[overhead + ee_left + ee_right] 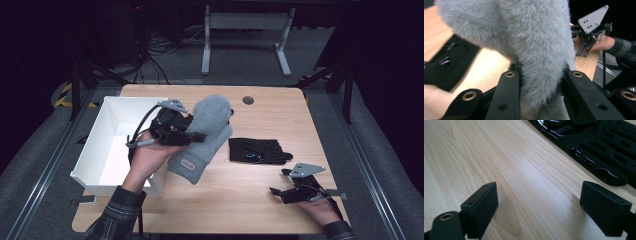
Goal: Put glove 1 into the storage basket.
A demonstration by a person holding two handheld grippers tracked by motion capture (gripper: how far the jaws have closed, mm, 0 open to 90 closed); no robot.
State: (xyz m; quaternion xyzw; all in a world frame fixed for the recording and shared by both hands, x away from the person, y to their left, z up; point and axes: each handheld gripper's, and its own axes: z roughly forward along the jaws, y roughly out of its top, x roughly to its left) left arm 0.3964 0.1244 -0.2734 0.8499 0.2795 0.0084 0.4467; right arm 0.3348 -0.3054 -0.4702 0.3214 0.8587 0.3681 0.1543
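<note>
Nearest, the right tool [296, 186] is rested low near the front right corner of the bench [260, 200], its jaws spread wide with only bare wood between them. Just beyond it, a black glove [257, 150] is laid flat on the bench, its glossy printing suggesting a slicker surface.

At the left, the grey fuzzy mitten [205, 135] is clamped between the jaws of the left tool [192, 136] and raised off the bench, its cuff hanging toward the wood. It is judged light, soft and limp: it is likely to fold and swing rather than keep its shape, and the pile can be compressed without harm. A hold across the thick middle, as taken now, is judged secure; a pinch on the fluff alone might slip.

Directly left of the mitten, the white bin [95, 145] is seen standing open-topped, its near wall being the edge to clear. Farther back, the bench is bare apart from a round cable port [248, 100].
</note>
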